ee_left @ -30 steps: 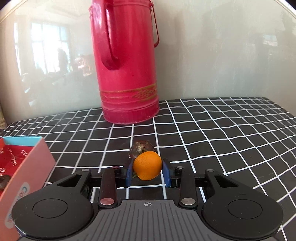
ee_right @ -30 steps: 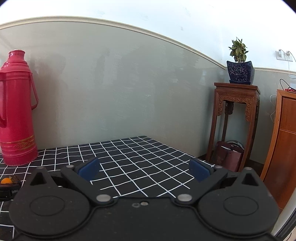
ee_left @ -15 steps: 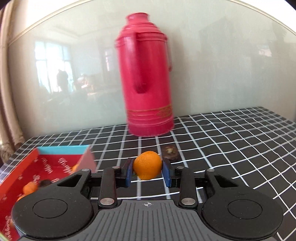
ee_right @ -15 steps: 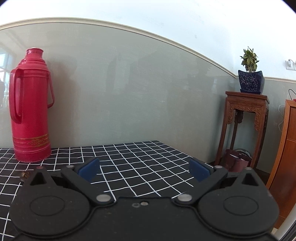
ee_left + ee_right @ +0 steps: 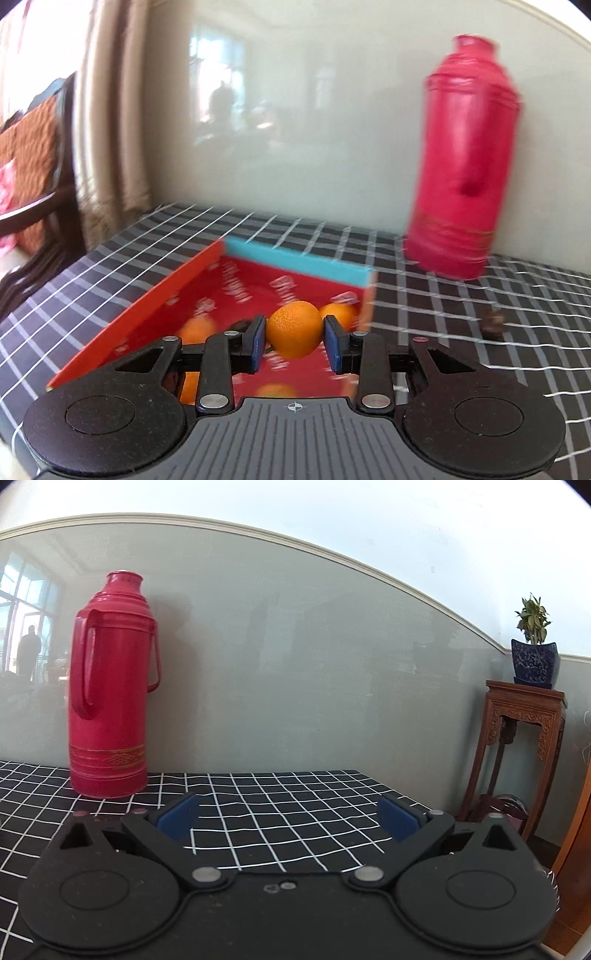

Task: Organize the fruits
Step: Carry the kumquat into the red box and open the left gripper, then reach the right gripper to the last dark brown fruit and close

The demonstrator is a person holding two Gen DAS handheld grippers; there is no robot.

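My left gripper (image 5: 294, 338) is shut on an orange (image 5: 294, 328) and holds it above the open red box (image 5: 155, 299) with a blue end wall. Several oranges lie inside the box, one by its right wall (image 5: 341, 314). A dark brown fruit (image 5: 493, 323) lies on the black checked cloth to the right of the box. My right gripper (image 5: 288, 816) is open and empty above the cloth.
A tall red thermos (image 5: 465, 162) stands at the wall behind the box; it also shows in the right wrist view (image 5: 110, 701). A chair (image 5: 33, 155) is beyond the table's left edge. A wooden stand with a potted plant (image 5: 532, 646) is right of the table.
My left gripper has swung left with the orange, from beside the dark fruit to over the red box. The right gripper's view has panned left; it stays open.
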